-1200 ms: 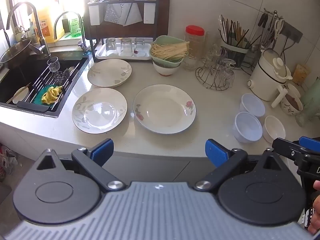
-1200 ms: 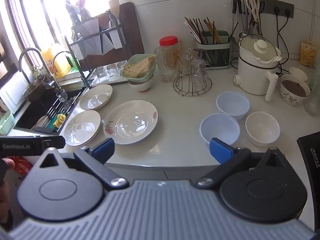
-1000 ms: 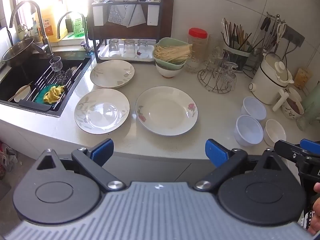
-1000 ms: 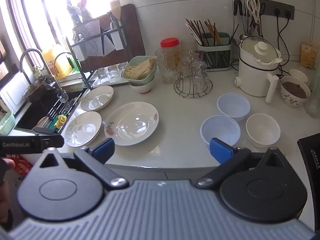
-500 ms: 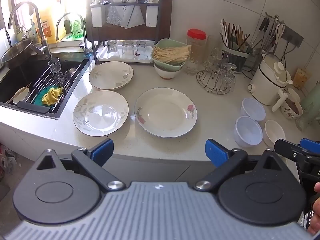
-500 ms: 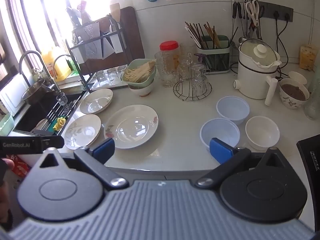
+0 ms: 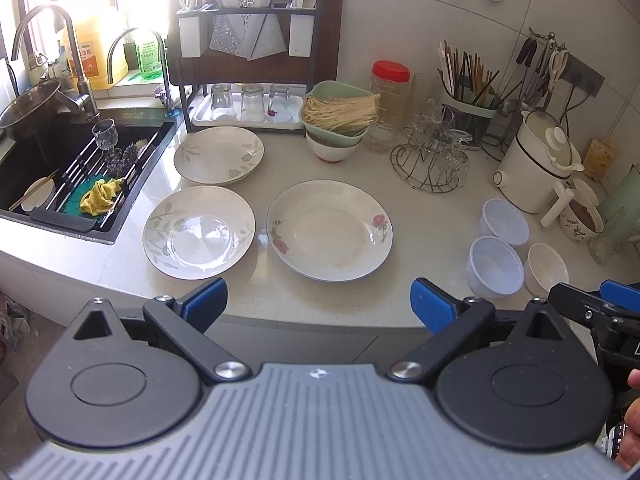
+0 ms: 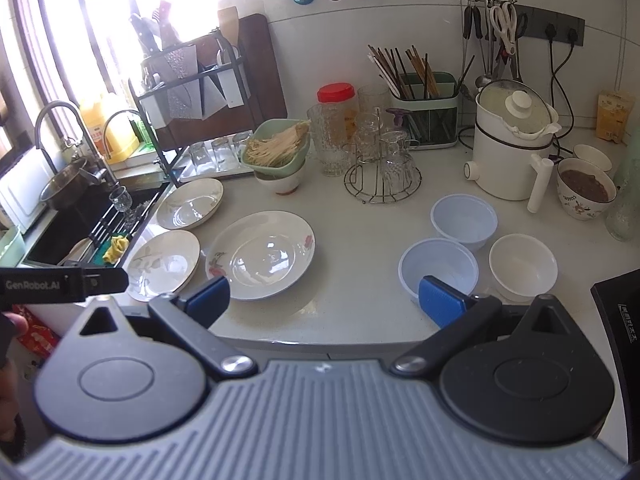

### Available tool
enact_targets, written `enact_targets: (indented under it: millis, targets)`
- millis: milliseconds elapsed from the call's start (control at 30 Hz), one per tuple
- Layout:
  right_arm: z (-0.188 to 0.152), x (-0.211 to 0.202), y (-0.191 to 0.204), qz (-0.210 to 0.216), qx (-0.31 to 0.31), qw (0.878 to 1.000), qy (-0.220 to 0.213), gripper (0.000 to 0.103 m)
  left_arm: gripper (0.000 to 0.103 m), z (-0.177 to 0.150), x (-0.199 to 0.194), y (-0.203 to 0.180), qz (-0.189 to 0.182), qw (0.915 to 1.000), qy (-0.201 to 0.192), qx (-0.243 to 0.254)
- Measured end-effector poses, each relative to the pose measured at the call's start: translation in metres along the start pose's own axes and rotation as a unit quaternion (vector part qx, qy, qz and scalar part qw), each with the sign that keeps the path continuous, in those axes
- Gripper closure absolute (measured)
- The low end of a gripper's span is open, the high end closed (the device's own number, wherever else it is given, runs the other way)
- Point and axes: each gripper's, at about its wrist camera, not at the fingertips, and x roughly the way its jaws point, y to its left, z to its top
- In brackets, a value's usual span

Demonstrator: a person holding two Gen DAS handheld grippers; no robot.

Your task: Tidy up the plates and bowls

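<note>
Just flat plates, rims upward

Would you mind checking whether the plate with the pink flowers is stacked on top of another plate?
No, the pink-flowered plate lies by itself on the counter, apart from the leaf-patterned plate beside it.

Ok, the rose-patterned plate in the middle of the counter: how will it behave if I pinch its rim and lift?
The rose-patterned plate looks glazed and glossy, so probably slippery at the rim. It is wide and shallow, likely to tilt from a one-sided pinch. Probably ceramic: stiff, fairly heavy, chippable against the counter.
</note>
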Motion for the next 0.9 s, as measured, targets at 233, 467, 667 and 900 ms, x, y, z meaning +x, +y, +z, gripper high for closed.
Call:
enact_targets:
  millis: [233, 467, 667, 900]
  targets:
    - [-0.0019, 0.0001, -0.0004, -0.004, 0.006, 1.0, -0.001, 0.001, 0.003, 0.0028, 0.0016, -0.0014, 0.013, 0.9998, -0.003, 0.016]
    - [-0.0017, -0.0003, 0.0001, -0.012, 0.009, 1.0, -0.005, 0.0, 0.003, 0.0037, 0.0042, 0.0001, 0.002, 0.9998, 0.0, 0.017]
    - [-0.0026, -0.001, 0.0044, -0.015, 0.006, 1.0, -0.006, 0.001, 0.003, 0.0049, 0.0061, -0.0005, -0.006, 0.9998, 0.002, 0.019]
    - [-0.0026, -0.0012, 0.003, -0.019, 0.015, 1.0, -0.007, 0.0, 0.003, 0.0044, 0.0083, -0.0007, -0.012, 0.9997, 0.004, 0.019]
